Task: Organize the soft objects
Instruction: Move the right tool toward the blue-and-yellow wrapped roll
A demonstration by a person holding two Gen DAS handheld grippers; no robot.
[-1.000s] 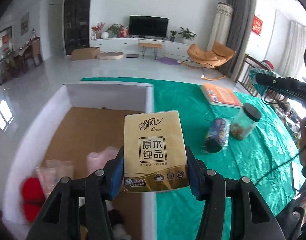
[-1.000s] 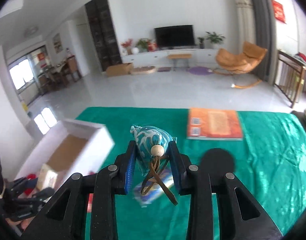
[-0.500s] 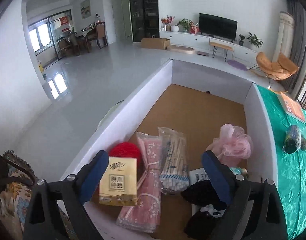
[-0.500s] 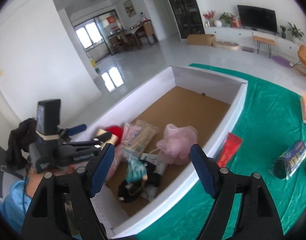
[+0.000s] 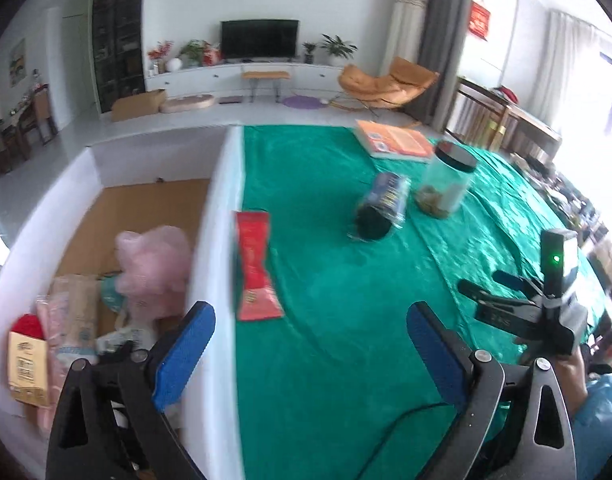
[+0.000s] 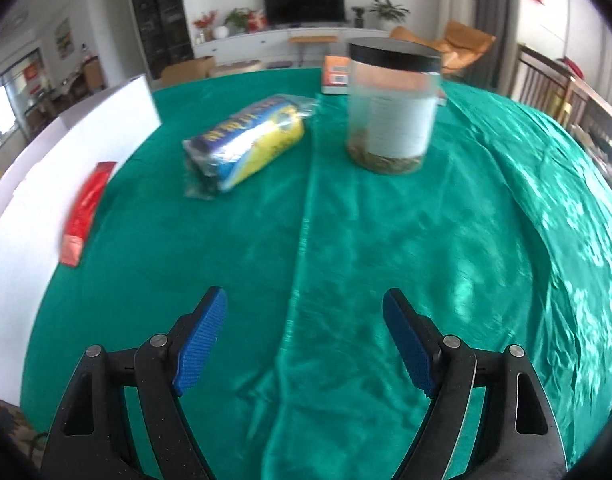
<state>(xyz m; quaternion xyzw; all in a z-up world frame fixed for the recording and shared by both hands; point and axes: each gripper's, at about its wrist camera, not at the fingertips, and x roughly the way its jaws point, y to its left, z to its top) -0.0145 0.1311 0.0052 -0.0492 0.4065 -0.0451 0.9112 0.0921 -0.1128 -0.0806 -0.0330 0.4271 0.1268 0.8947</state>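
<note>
Your box (image 5: 219,216) sits left of the cloth (image 5: 326,240). The packet (image 5: 254,264) lies just beside its wall; the roll (image 6: 245,148) lies left of the jar (image 6: 392,108).

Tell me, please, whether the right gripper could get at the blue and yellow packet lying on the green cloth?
Probably yes: the right gripper is open and empty, and only bare green cloth lies between it and the blue and yellow packet.

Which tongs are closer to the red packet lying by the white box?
Left. The left tongs hang open just before the red packet. The right tongs, also open, sit farther out over the green cloth.
</note>
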